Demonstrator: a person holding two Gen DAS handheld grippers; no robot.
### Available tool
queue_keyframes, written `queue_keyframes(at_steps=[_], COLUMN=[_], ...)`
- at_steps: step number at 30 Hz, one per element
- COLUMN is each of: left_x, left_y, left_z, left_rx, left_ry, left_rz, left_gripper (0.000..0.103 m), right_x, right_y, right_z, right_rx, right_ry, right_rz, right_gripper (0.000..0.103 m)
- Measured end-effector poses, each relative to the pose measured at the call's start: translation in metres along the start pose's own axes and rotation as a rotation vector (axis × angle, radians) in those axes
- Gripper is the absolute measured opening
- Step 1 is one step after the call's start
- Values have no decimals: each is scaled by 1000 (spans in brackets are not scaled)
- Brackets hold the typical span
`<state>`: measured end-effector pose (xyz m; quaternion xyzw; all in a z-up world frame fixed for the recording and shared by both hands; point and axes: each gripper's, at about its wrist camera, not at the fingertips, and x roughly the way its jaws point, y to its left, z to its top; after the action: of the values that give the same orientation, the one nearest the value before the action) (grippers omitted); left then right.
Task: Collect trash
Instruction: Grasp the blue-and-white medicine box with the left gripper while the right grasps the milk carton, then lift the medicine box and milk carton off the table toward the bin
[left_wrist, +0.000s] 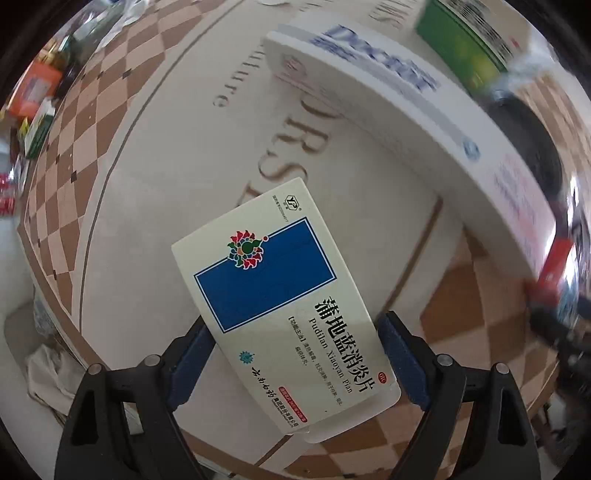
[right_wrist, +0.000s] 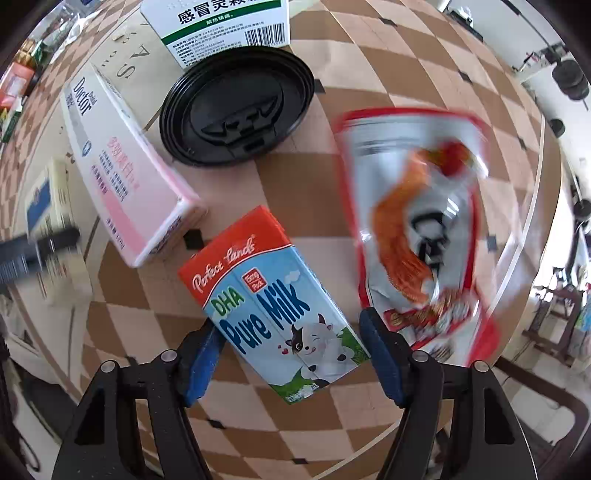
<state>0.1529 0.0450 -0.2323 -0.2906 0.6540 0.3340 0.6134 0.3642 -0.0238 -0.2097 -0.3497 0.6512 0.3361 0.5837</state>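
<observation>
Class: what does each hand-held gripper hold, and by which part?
Left hand-held gripper: medicine box, gripped across its long sides near one end. Right hand-held gripper: milk carton, gripped across its sides near the bottom.

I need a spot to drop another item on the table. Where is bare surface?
Bare checkered cloth lies beyond the black lid, right of the green-white box. Crowded: lid, pink box, milk carton and snack pouch cluster together.

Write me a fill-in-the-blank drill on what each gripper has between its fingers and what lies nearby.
The left gripper is closed on a cream medicine box with a ____ rectangle.
The right gripper straddles a carton labelled Pure ____.
The cup lid is ____ in colour.

Missing: blue; Milk; black
</observation>
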Motion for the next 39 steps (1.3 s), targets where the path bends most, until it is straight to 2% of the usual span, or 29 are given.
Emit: queue_keyframes(at_steps=[3, 6, 10, 12, 14, 15, 16, 21, 24, 25, 33, 39], left_x=[4, 5, 8, 10, 9, 7, 1, -14, -30, -36, -70, -90], left_y=[-7, -10, 5, 10, 13, 14, 21, 8, 6, -2, -4, 28], left_z=[-26, -34, -22, -23, -24, -28, -33, -44, -58, -52, -95, -130], left_rx=[47, 37, 12, -15, -32, -32, -24, 13, 38, 46, 99, 104], left_ry=[13, 4, 17, 26, 11, -2, -17, -65, -103, -116, -217, -271], left_rz=[9, 7, -14, -38, -62, -46, -21, -3, 13, 17, 35, 15], left_gripper=[88, 88, 91, 91, 82, 81, 81, 81, 81, 81, 81, 81], right_x=[5, 10, 14, 18, 20, 19, 17, 12, 4, 2, -14, -40], right_y=[-1, 1, 6, 16, 27, 29, 33, 30, 27, 25, 30, 73], right_z=[-13, -24, -23, -24, -28, -30, -32, -54, -75, -81, -141, -191], right_rx=[22, 22, 8, -17, -25, -34, -42, -20, 5, 14, 76, 92], right_ry=[35, 47, 49, 49, 40, 26, 1, -47, -78, -89, -172, -226], right_rz=[53, 69, 50, 11, -17, -38, -43, -29, -12, -8, 50, 82], right_gripper=[71, 71, 73, 73, 72, 65, 64, 63, 62, 62, 60, 60])
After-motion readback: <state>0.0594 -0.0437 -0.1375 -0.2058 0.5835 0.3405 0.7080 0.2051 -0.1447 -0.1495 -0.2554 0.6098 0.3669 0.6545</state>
